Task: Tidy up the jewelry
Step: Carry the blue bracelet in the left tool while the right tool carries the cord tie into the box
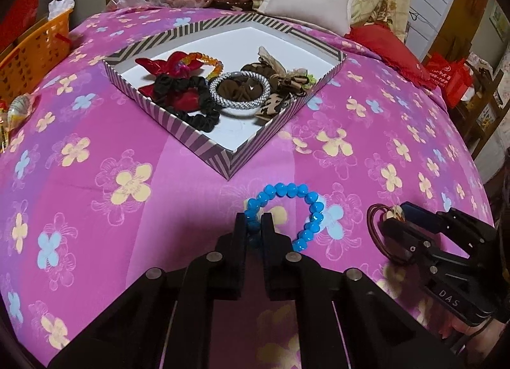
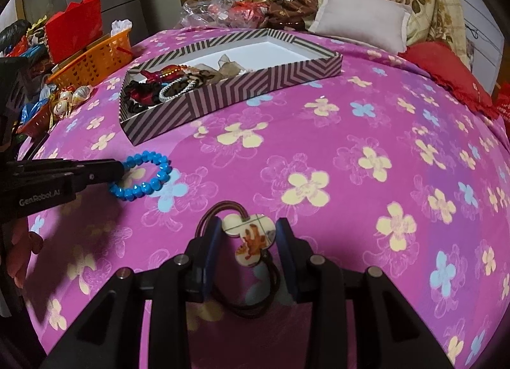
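My left tongs (image 1: 254, 220) are clamped on the blue bead bracelet (image 1: 288, 209) lying on the pink flowered bedspread (image 1: 111, 209). Beyond it sits the striped box (image 1: 178, 133) of scrunchies and a silver bangle (image 1: 239, 90). My right tongs (image 1: 393, 219) straddle a brown hair tie (image 1: 376, 228).

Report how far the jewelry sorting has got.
Done: scrunchies and a silver bangle lie in the striped box. In hand: the left gripper is shut on the blue bead bracelet; the right gripper straddles the hair tie. Left: both into the box.
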Demonstrator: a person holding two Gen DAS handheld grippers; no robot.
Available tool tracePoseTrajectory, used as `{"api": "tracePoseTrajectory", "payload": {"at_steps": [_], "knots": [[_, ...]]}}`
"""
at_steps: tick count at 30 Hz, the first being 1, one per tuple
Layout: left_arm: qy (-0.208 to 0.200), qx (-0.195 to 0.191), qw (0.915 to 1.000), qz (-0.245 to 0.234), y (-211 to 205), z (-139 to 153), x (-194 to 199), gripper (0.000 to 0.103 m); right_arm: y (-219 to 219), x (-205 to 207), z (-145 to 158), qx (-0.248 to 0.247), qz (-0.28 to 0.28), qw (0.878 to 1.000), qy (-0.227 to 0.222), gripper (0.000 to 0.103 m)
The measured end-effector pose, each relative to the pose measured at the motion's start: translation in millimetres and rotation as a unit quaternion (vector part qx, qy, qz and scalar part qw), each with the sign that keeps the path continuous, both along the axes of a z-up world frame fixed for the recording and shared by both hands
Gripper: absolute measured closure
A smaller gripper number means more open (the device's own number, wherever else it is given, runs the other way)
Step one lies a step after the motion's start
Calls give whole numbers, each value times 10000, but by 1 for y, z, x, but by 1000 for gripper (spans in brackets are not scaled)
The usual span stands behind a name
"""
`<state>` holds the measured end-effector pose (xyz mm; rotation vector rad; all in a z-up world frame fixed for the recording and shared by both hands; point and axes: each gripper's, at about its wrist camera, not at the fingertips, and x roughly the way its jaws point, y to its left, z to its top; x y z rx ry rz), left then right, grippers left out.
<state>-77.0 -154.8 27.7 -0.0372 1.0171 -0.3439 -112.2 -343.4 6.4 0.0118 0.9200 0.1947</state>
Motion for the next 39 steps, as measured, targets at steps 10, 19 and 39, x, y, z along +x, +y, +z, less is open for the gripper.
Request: {"api": "tracePoseTrajectory", "payload": {"at_steps": [10, 19, 39], "knots": [[-294, -101, 9994, -149, 0, 28, -9, 103, 2, -11, 16, 20, -34, 9998, -190, 67], [-255, -502, 9981, -243, 11, 47, -13, 103, 5, -19, 37, 40, -20, 9990, -435, 67], [-754, -551, 9955, -140, 28, 100, 2, 103, 22, -3, 66, 66, 132, 9973, -719, 67]]}}
